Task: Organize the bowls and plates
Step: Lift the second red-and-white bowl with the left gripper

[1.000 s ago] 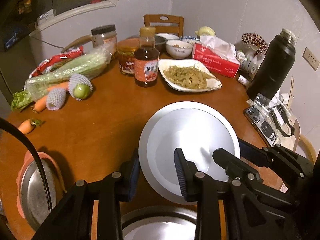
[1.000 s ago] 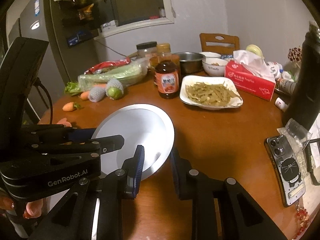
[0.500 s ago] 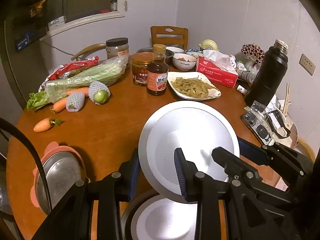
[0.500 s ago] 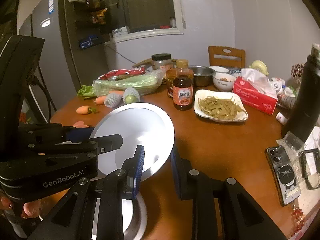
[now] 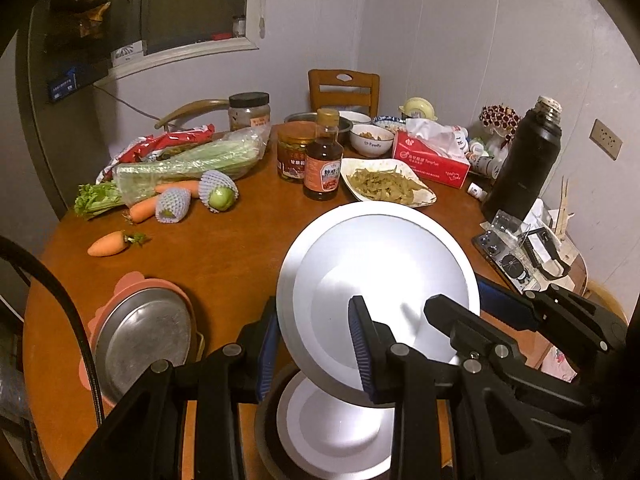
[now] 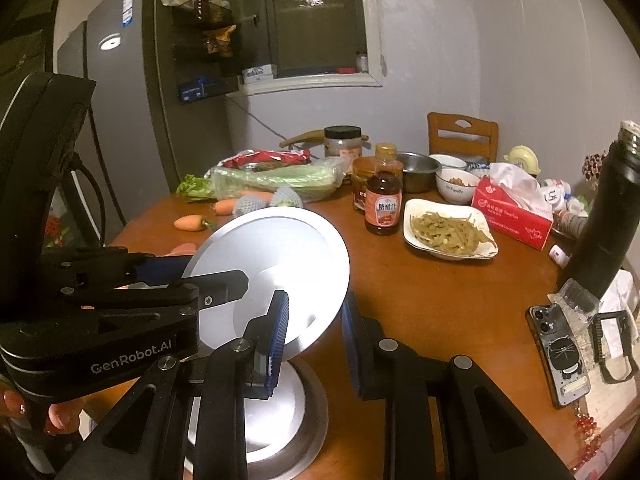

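Observation:
A white plate [image 5: 380, 276] hangs in the air above the round wooden table [image 5: 224, 256], tilted. My left gripper [image 5: 314, 350] is shut on its near left rim. My right gripper [image 6: 314, 340] is shut on its near right rim [image 6: 280, 260]. Directly below lies a second white plate [image 5: 332, 432] inside a dark metal dish [image 6: 308, 432]. A steel plate [image 5: 140, 340] rests on a pink mat at the left front. A white plate of cooked vegetables [image 5: 388, 186] and a small bowl [image 5: 370, 140] stand farther back.
A sauce bottle [image 5: 323, 156], jars, celery, carrots [image 5: 110, 243] and netted fruit fill the far left. A red tissue box [image 5: 430, 156], a black flask [image 5: 520, 168] and a phone [image 6: 560, 356] stand at the right. A wooden chair [image 5: 344, 88] is behind.
Both grippers have lifted the white plate up and back from the table, tilting it. The plate and dish underneath have come into view.

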Tool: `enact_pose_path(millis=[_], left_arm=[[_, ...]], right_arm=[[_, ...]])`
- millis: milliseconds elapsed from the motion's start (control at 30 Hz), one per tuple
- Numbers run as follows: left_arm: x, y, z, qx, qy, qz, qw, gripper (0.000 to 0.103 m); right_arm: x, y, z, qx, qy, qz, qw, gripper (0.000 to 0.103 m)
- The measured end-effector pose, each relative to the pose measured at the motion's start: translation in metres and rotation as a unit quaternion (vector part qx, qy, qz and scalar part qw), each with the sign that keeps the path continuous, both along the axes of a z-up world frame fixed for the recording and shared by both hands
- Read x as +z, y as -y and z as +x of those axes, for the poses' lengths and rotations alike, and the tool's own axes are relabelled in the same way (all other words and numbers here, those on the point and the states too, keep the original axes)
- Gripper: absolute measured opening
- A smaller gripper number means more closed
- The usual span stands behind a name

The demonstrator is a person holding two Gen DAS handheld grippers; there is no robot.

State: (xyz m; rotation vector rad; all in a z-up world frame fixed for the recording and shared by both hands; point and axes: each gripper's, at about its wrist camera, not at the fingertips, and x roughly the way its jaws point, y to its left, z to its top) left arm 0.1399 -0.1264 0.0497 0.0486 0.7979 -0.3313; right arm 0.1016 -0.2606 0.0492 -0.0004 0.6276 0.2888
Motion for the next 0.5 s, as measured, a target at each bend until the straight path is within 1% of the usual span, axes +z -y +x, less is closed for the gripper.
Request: enact_pose_path(millis=[333, 500], left_arm=[[0.011, -0.008, -0.024, 0.005, 0.013, 0.0, 0.9999, 0.034], [0.016, -0.01, -0.035, 0.006, 0.019, 0.001, 0.9998, 0.034]], right_arm=[[0.013, -0.008, -0.025, 0.011, 0.02, -0.006, 1.0, 0.028], [0.016, -0.009, -0.035, 0.013, 0.023, -0.005, 1.0, 0.028]])
